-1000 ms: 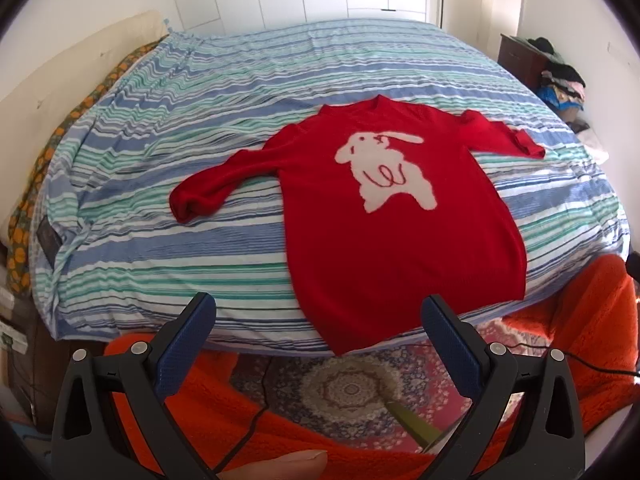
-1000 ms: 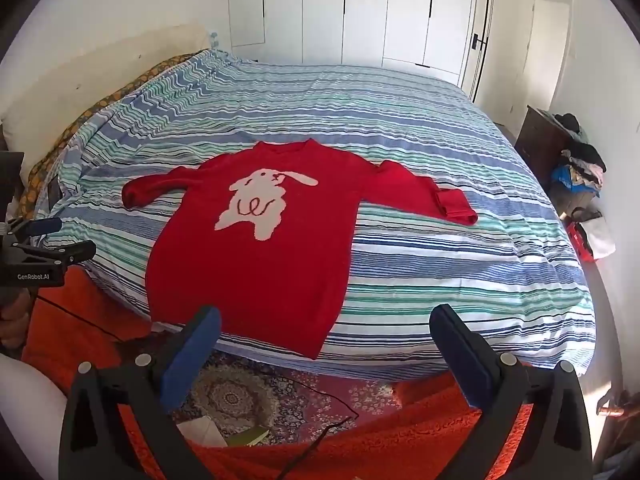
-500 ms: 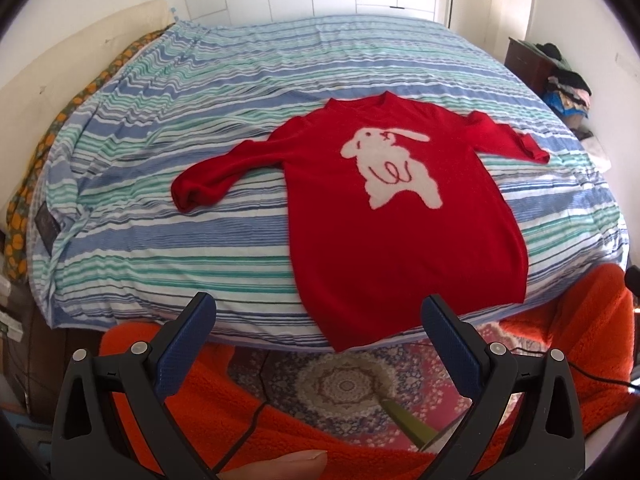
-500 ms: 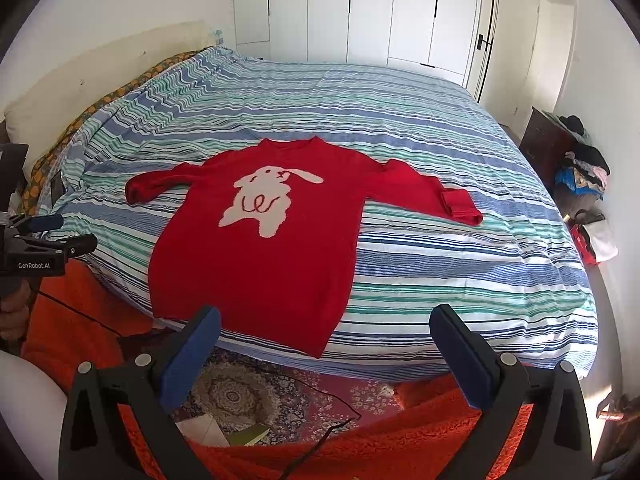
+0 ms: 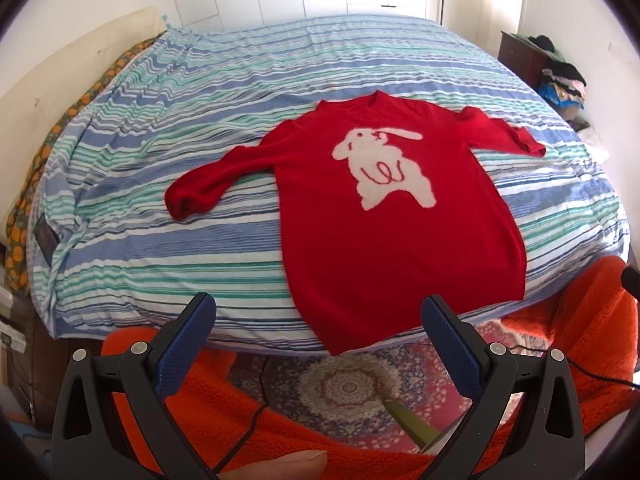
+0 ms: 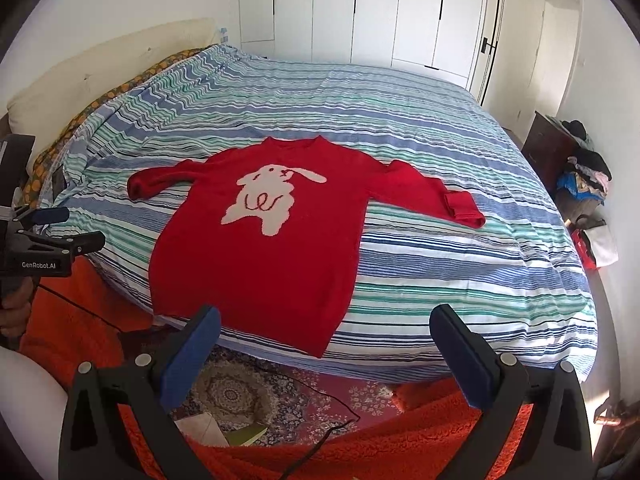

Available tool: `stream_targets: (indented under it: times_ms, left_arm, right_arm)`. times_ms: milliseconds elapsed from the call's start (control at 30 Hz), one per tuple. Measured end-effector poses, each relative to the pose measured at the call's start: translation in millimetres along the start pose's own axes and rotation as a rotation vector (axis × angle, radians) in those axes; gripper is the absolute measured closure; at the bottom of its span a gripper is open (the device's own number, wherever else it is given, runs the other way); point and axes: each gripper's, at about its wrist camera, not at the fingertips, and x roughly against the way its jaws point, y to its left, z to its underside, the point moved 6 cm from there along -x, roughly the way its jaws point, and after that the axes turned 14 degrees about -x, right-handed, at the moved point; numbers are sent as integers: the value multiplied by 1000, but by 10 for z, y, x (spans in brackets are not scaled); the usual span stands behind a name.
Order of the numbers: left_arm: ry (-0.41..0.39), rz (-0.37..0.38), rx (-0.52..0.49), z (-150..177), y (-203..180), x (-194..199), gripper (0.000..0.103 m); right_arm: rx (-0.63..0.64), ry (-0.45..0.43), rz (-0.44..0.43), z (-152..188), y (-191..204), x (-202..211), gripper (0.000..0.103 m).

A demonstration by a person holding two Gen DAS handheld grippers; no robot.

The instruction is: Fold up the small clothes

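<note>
Red sweater (image 5: 384, 236) (image 6: 260, 248) with white rabbit motif, flat and face-up on striped bedspread (image 5: 200, 120) (image 6: 440, 264), sleeves spread.

I count one red sweater (image 5: 396, 232) on one bed (image 5: 168, 128), with one white rabbit figure (image 5: 384, 168) on its front and two sleeves. There are two claws: the left claw (image 5: 318, 320) and the right claw (image 6: 326, 330), each with two blue-padded fingers. I see one patterned rug (image 5: 344, 388) on the floor, one dark cabinet (image 6: 548, 152), and one pile of clothes (image 6: 586, 176) on it.
</note>
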Motion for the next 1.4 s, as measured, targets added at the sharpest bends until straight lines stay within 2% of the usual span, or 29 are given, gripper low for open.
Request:
stream_targets:
  times_ms: [267, 600, 733, 1100, 1167, 1233, 1333, 1400]
  left_arm:
    - [4, -3, 24, 81, 33, -15, 1]
    - [-13, -5, -1, 58, -3, -17, 1]
    - [-28, -20, -12, 15, 4, -17, 1]
    - [-6, -23, -45, -89, -99, -121, 1]
    - [8, -20, -53, -98, -125, -149, 1]
    - [11, -26, -67, -115, -134, -145, 1]
    - [13, -40, -76, -148, -120, -121, 1]
    - [21, -51, -66, -164, -103, -114, 1]
  right_arm:
    - [59, 26, -20, 3, 157, -89, 0]
    - [80, 31, -23, 50, 241, -129, 0]
    - [78, 31, -30, 34, 256, -140, 0]
    - [39, 13, -80, -9, 153, -192, 0]
    - [17, 14, -91, -127, 6, -312, 0]
    - [24, 7, -57, -342, -300, -555, 0]
    - [96, -11, 118, -755, -1018, -1184, 1]
    - [112, 26, 227, -1031, -1527, -1705, 13]
